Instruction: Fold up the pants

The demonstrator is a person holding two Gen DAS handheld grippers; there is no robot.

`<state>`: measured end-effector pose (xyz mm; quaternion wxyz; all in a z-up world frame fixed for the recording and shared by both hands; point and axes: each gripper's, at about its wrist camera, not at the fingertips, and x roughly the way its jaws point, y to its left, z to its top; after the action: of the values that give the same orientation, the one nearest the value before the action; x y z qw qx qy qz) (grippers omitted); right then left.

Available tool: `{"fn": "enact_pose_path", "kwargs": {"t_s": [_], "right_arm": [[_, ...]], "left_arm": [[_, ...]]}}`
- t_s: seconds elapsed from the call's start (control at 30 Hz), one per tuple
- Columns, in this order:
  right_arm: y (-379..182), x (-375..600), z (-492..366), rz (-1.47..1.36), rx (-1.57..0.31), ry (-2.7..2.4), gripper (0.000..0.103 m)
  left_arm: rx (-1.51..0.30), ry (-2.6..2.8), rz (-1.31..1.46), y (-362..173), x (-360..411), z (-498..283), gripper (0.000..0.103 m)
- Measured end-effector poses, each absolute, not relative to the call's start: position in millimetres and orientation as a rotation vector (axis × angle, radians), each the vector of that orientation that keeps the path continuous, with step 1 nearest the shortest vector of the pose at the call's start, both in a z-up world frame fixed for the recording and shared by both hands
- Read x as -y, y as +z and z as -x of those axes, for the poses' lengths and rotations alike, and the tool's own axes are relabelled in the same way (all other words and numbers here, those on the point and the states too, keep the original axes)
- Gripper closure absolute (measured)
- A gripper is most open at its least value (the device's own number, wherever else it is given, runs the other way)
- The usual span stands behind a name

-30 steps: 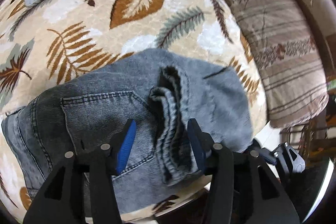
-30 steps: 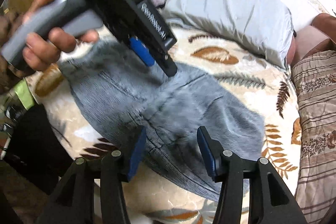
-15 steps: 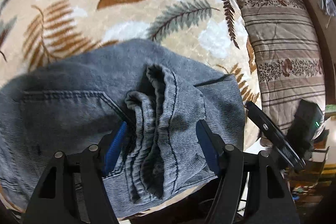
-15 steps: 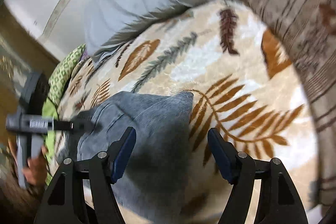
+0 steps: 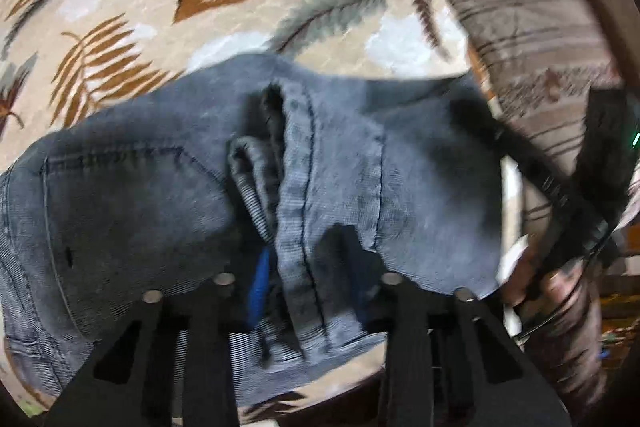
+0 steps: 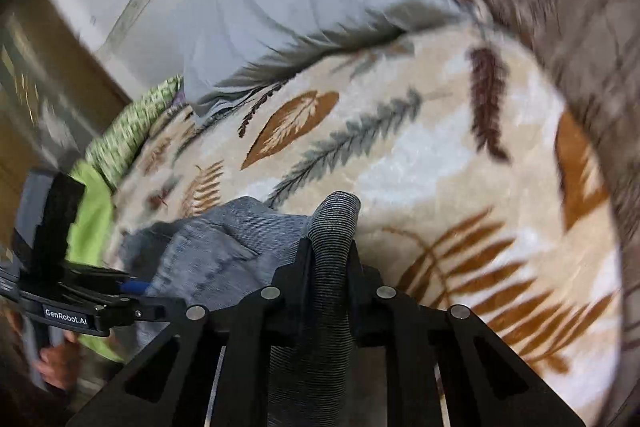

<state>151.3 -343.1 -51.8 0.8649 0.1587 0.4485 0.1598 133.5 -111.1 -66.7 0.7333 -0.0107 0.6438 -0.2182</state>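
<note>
Grey-blue denim pants (image 5: 168,195) lie on a leaf-patterned blanket (image 5: 240,11) on the bed. My left gripper (image 5: 306,279) has its jaws around the bunched middle seam fold (image 5: 296,211), which drapes between them; how tightly it grips is unclear. My right gripper (image 6: 330,259) is shut on a fold of the pants' edge (image 6: 334,223) and lifts it off the blanket. The right gripper's body shows at the right of the left wrist view (image 5: 580,219). The left gripper's body shows at the lower left of the right wrist view (image 6: 80,307).
A grey pillow (image 6: 304,3) lies at the head of the bed. A brown striped bedcover (image 5: 532,39) lies along the right side. A green cloth (image 6: 120,131) sits at the bed's left edge, which drops off close below the pants.
My right gripper went from open above the pants to shut on a fold of them. My left gripper's jaws have moved closer around the bunched seam.
</note>
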Motion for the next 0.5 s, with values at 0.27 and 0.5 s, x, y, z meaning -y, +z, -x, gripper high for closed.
{"fn": "enact_pose_path", "kwargs": {"t_s": [0.27,0.5], "right_arm": [[-108.4,361.2,-164.4,-0.394,-1.047,0.261,0.086],[-91.9,376.6,-160.8,-0.526,-1.081,0.31,0.069]], "left_arm": [[-1.416,-0.458,0.102,-95.5,93.2,-129.8,0.078],[-1.406,-0.51,0.197,-68.0,78.6,-123.3,0.075]]}}
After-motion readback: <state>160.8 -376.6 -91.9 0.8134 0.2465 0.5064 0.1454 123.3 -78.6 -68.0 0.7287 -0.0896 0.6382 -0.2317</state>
